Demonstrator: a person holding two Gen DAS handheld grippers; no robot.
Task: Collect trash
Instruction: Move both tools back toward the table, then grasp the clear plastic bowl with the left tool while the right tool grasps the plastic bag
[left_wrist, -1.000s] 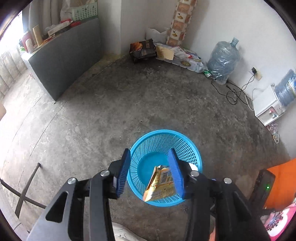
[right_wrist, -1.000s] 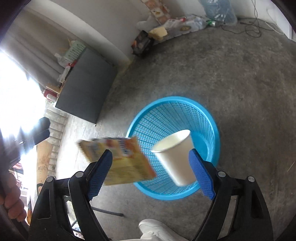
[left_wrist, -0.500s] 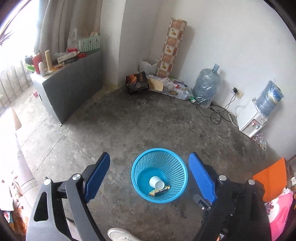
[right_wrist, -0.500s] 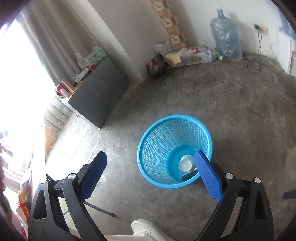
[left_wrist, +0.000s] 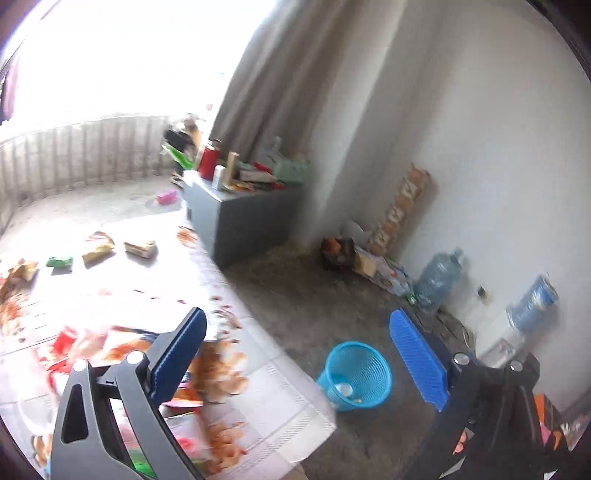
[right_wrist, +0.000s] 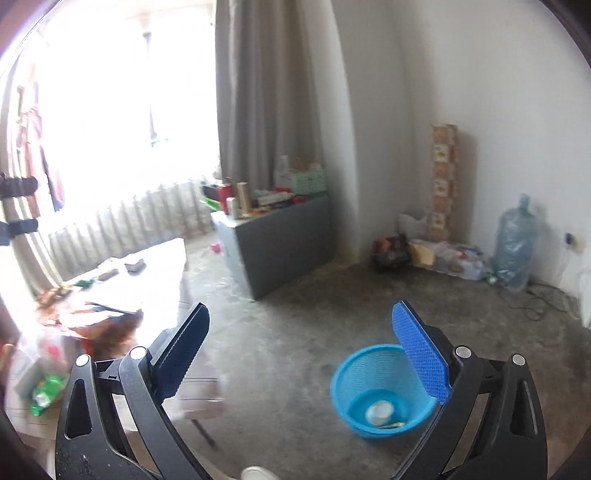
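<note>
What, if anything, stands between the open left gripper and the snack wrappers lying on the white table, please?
Nothing visible does. The left gripper, its jaws opening and empty, looks across the white table, where the snack wrappers lie in the open. The blue mesh basket stands beside it, on the floor.

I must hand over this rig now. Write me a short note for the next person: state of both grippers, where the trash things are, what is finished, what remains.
Left gripper: jaws opening wide, nothing between them.
Right gripper: open, empty.
Blue basket: on the concrete floor, upright. Inside it lie a white paper cup and a yellowish wrapper.
Done: those two pieces are in the basket.
Left: the low white table beside the basket holds many wrappers and packets, among them a green packet and a tan packet near its far end. The picture is blurred there, so count them yourself.
</note>
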